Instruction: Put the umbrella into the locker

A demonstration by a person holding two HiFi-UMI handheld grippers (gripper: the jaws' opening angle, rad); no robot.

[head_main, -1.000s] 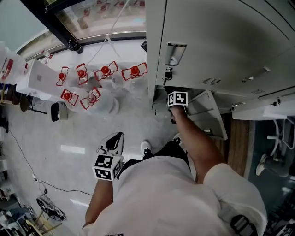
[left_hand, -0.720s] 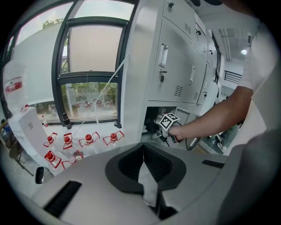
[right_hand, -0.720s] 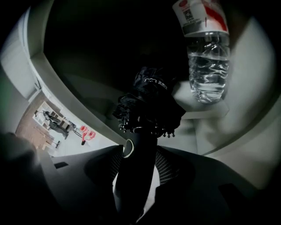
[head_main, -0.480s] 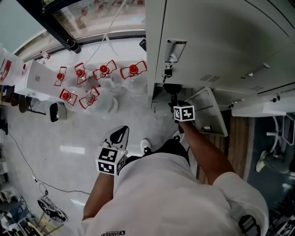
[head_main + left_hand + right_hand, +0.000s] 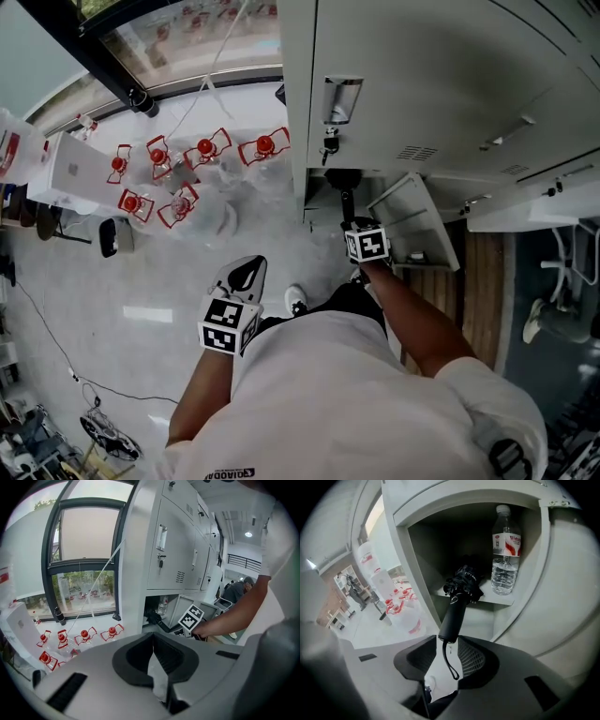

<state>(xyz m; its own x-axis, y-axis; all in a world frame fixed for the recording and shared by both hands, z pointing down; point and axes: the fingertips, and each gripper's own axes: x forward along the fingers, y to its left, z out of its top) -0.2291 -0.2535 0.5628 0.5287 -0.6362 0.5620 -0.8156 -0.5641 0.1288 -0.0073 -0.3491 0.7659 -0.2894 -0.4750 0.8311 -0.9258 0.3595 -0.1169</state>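
Observation:
The black folded umbrella (image 5: pixel 459 602) lies on the shelf of the open bottom locker compartment (image 5: pixel 487 599), its handle poking out toward me. My right gripper (image 5: pixel 445 641) sits just outside the opening. Its jaws are closing, with the handle's end and wrist strap between them, and the pads do not press on it. In the head view the umbrella (image 5: pixel 345 202) shows in front of the right gripper (image 5: pixel 354 225). My left gripper (image 5: pixel 244 274) hangs over the floor beside my leg, shut and empty; its own view shows its tips (image 5: pixel 152 637) together.
A water bottle (image 5: pixel 505 550) stands on the same shelf, right of the umbrella. The compartment's door (image 5: pixel 412 220) swings open to the right. Several red-capped water jugs (image 5: pixel 187 159) sit on the floor by the window. A shoe (image 5: pixel 296 300) is below the locker.
My right gripper has drawn back out of the compartment toward me and rolled, and the umbrella stays on the shelf. The left gripper drifted slightly right.

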